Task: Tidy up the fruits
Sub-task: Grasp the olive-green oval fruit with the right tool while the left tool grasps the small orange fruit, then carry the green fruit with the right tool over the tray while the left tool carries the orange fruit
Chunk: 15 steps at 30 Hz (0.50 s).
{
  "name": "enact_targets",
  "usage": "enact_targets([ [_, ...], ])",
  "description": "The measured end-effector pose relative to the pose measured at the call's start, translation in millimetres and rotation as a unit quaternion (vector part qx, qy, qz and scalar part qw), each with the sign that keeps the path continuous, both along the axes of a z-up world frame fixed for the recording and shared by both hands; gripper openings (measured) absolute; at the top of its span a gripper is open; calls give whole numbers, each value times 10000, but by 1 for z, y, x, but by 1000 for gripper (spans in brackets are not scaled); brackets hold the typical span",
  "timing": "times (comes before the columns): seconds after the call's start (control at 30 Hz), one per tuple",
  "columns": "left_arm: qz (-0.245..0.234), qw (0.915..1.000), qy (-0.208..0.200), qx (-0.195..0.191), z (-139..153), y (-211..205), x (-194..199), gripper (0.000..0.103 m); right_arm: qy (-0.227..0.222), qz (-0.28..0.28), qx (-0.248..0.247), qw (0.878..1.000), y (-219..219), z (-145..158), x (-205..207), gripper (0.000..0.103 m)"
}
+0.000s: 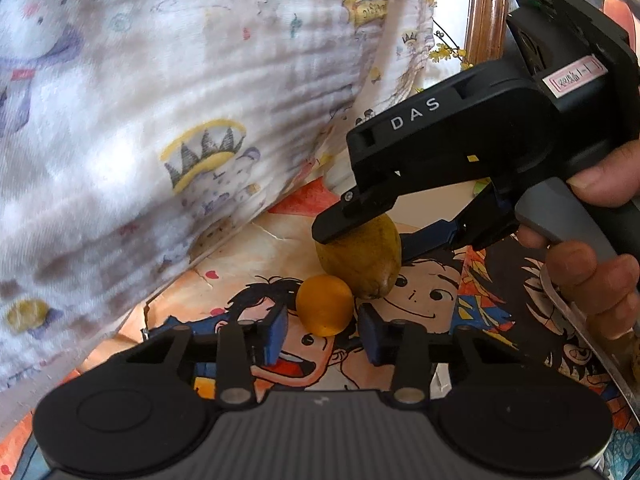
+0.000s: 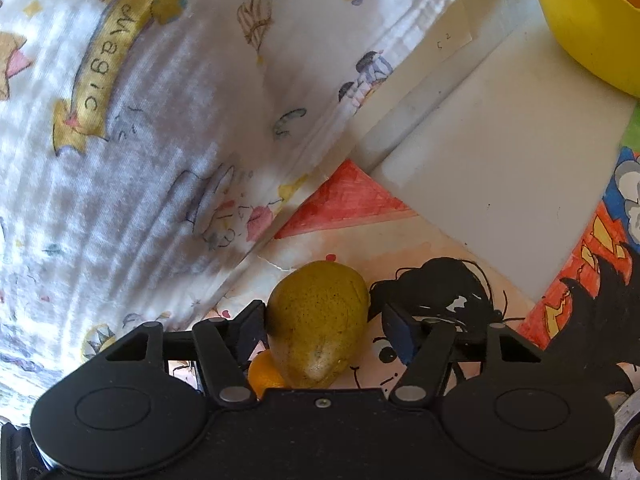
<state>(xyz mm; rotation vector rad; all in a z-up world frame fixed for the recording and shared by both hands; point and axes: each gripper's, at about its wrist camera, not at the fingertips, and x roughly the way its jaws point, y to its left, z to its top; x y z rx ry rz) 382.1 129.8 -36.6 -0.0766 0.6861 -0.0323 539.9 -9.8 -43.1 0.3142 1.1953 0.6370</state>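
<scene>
Cartoon-print table cover [image 1: 420, 300] under pear [image 1: 362, 258], beside patterned white cloth [image 1: 160, 120].

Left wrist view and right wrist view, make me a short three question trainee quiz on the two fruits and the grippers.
1. True or false: the left gripper is clamped shut on the small round orange fruit.
2. Which fruit lies between the right gripper's fingers? A) the speckled yellow-green pear B) the orange fruit
3. Fill in: beyond the white board stands a ____ plastic bowl.

Key: 1 false, its fingers stand apart; 2 A; 3 yellow.
</scene>
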Motion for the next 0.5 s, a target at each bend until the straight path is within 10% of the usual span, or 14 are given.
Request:
enact_targets([
  [0.5,212,9994,67,-283,4,9,-3,33,46,-181,288,9994,-2,-8,-6,57],
])
